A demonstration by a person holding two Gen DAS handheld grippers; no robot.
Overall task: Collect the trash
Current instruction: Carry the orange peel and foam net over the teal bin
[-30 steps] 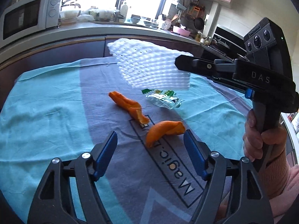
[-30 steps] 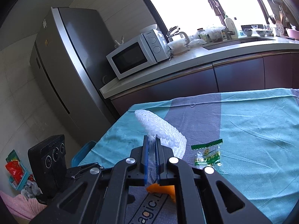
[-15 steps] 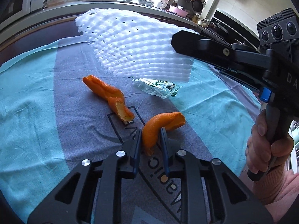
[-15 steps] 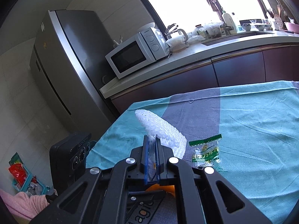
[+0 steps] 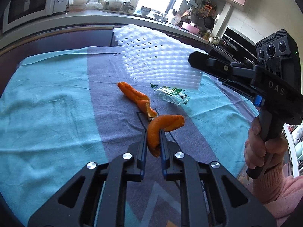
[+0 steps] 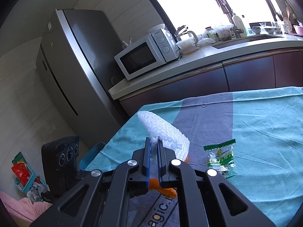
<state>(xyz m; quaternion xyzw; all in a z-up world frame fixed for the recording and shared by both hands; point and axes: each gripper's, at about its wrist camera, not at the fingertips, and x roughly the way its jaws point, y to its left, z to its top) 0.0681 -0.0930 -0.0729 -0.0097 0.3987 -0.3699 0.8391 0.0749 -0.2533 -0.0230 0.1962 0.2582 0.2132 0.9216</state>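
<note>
A table draped in a teal and grey cloth [image 5: 47, 117] fills most of your view, with a kitchen counter [image 6: 208, 56] running behind it. On that counter, toward eleven o'clock in the right wrist view, sits a white microwave [image 6: 145, 54], and a tall steel fridge [image 6: 72, 71] stands to its left.

Your right gripper [image 6: 153, 141] is pinched tight on the edge of a white foam net [image 5: 159, 60], the kind used to cushion fruit. The net hangs in the air above the cloth, fanning out toward twelve o'clock in the left wrist view. Your right hand [image 5: 261, 149] grasps the gripper's handle at three o'clock in that view, with a pink sleeve [image 5: 280, 187] below it.

Your left gripper [image 5: 153, 134] is closing its jaws on a curled piece of orange peel [image 5: 162, 126] near the centre of the cloth. The blue pads press on the peel's lower end from both sides, and its upper end curves away toward two o'clock.

A second, longer orange peel strip [image 5: 135, 96] lies flat on the grey band of cloth, just beyond the first one at eleven o'clock from it, the two nearly touching.

A crumpled green and clear snack wrapper [image 5: 171, 94] lies on the cloth at one o'clock from the held peel, under the foam net's lower edge.
</note>
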